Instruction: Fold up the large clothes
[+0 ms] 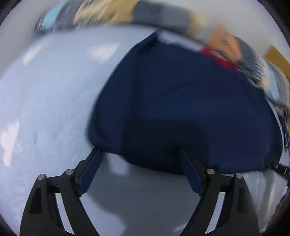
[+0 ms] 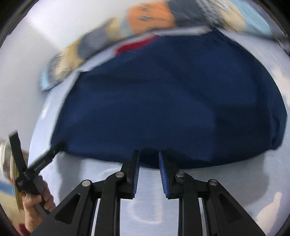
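Observation:
A large dark navy garment (image 1: 181,109) lies folded on a pale blue-white surface (image 1: 45,109); it also shows in the right wrist view (image 2: 163,101). My left gripper (image 1: 139,152) is open, its jaws wide apart at the garment's near edge, nothing between them. My right gripper (image 2: 148,154) is open with a narrow gap, its fingertips at the garment's near edge. The left gripper also shows in the right wrist view (image 2: 54,148), held by a hand at the garment's left corner. Both views are blurred by motion.
A pile of other clothes, orange, grey, tan and light blue (image 2: 150,16), lies along the far edge behind the garment. A red patch (image 1: 223,59) shows at the garment's far side. A hand (image 2: 36,205) grips the left tool's handle.

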Demonstrator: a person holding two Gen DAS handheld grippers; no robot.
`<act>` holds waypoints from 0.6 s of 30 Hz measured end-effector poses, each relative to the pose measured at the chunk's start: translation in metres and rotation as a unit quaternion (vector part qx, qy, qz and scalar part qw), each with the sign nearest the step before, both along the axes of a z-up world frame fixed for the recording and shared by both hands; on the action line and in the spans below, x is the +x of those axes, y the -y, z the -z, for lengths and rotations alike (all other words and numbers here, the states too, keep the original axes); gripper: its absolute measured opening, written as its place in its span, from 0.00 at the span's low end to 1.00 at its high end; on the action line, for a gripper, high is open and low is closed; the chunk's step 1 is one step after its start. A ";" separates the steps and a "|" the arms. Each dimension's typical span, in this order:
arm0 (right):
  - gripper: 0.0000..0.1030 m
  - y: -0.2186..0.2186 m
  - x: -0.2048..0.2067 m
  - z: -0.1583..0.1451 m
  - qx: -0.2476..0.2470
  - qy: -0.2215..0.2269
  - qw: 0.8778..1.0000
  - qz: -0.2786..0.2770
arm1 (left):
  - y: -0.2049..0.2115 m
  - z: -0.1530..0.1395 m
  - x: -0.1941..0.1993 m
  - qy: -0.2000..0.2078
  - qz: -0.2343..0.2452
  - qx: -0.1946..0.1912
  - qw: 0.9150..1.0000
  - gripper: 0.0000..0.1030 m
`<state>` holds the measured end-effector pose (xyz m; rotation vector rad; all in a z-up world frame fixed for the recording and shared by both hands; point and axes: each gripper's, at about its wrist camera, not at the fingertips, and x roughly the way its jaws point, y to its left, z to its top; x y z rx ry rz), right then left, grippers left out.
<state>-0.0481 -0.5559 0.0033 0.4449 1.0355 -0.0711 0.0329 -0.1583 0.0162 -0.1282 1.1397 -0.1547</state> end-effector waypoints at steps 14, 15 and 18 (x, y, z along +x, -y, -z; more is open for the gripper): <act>0.57 0.148 -0.096 -0.015 0.086 0.005 0.963 0.257 | -0.069 -0.029 0.008 -0.006 -0.100 -0.067 0.993 0.91; 0.57 0.153 -0.101 -0.013 0.091 0.002 0.961 0.262 | -0.065 -0.024 0.010 -0.022 -0.089 -0.082 0.992 0.91; 0.57 0.158 -0.102 -0.005 0.117 -0.003 0.957 0.265 | -0.062 -0.008 0.019 -0.061 -0.076 -0.111 0.989 0.91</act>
